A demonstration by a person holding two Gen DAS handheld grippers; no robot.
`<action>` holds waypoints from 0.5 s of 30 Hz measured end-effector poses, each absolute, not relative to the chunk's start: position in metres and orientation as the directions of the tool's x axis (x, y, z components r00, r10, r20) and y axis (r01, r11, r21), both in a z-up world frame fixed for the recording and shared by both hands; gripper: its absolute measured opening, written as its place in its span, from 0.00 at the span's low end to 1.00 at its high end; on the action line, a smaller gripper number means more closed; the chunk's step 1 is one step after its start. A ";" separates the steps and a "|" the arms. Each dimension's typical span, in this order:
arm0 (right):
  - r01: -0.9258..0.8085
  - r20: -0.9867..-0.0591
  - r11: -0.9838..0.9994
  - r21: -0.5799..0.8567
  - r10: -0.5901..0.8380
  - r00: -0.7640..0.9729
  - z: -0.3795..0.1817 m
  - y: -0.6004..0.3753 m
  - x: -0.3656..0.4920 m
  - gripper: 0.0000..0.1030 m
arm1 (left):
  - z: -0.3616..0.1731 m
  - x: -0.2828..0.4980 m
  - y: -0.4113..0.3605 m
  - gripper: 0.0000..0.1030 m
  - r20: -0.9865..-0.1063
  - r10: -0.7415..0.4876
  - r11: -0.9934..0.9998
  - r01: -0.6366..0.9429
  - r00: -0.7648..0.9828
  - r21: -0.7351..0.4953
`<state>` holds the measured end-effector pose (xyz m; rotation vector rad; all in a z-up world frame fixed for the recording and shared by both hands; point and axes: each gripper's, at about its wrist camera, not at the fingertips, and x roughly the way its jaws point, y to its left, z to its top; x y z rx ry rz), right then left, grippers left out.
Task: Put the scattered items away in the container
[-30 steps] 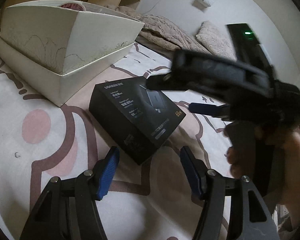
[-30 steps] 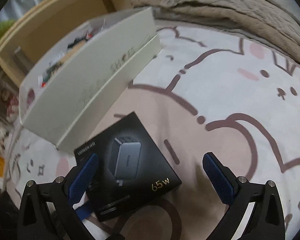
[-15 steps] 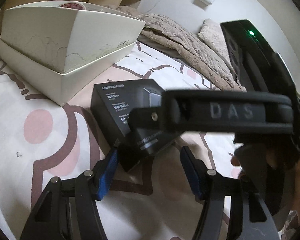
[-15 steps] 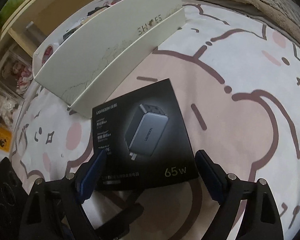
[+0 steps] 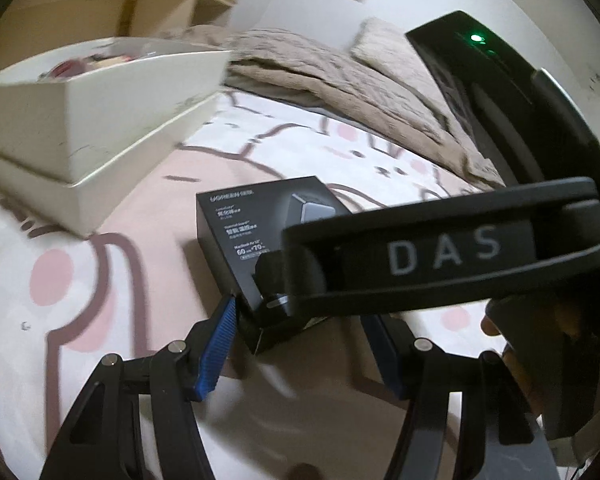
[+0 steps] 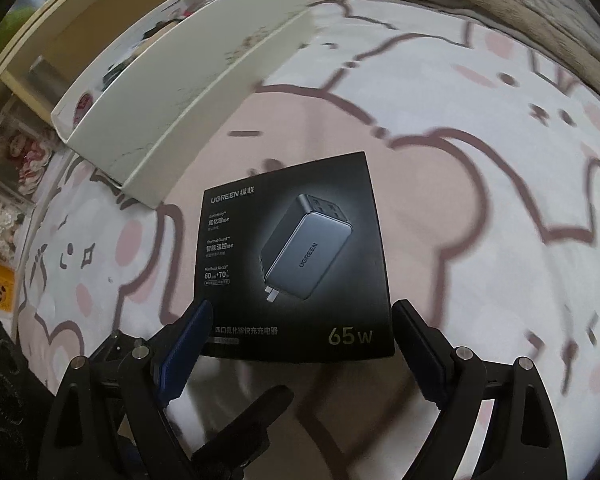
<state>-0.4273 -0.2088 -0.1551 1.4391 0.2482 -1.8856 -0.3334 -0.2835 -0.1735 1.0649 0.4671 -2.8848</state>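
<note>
Blk grippers point(image 6: 296, 344), blue pads point(image 5: 216, 344)

A black charger box point(image 6: 296, 256) is seen lying flat on the cartoon-print bedsheet point(image 6: 480, 208), its near edge flanked by the right gripper point(image 6: 298, 350), whose pads look clear of it. A white container point(image 6: 172, 92) is parked just beyond.

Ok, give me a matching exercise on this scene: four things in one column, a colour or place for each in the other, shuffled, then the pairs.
Things:
1. charger box
2. container
3. blanket
4. gripper pads

Descriptions:
A. blue, on the finger ends
B. black, flat on the printed sheet
C. cream, open-topped, beyond the black item
D. beige, rumpled at the far side of the bed

Pairs: 1-B, 2-C, 3-D, 4-A
</note>
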 end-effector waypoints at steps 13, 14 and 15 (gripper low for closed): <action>0.595 -0.906 -0.762 0.254 -0.403 -0.130 -0.150 -0.108 -0.397 0.88 | -0.163 -0.307 -0.200 0.61 -0.645 0.221 -0.960 -0.049 -0.732 -0.274; 0.594 -0.907 -0.764 0.253 -0.401 -0.131 -0.150 -0.101 -0.393 0.88 | -0.162 -0.304 -0.194 0.61 -0.647 0.224 -0.962 -0.059 -0.729 -0.266; 0.590 -0.907 -0.766 0.255 -0.401 -0.128 -0.150 -0.092 -0.389 0.88 | -0.161 -0.301 -0.189 0.61 -0.648 0.229 -0.963 -0.070 -0.727 -0.261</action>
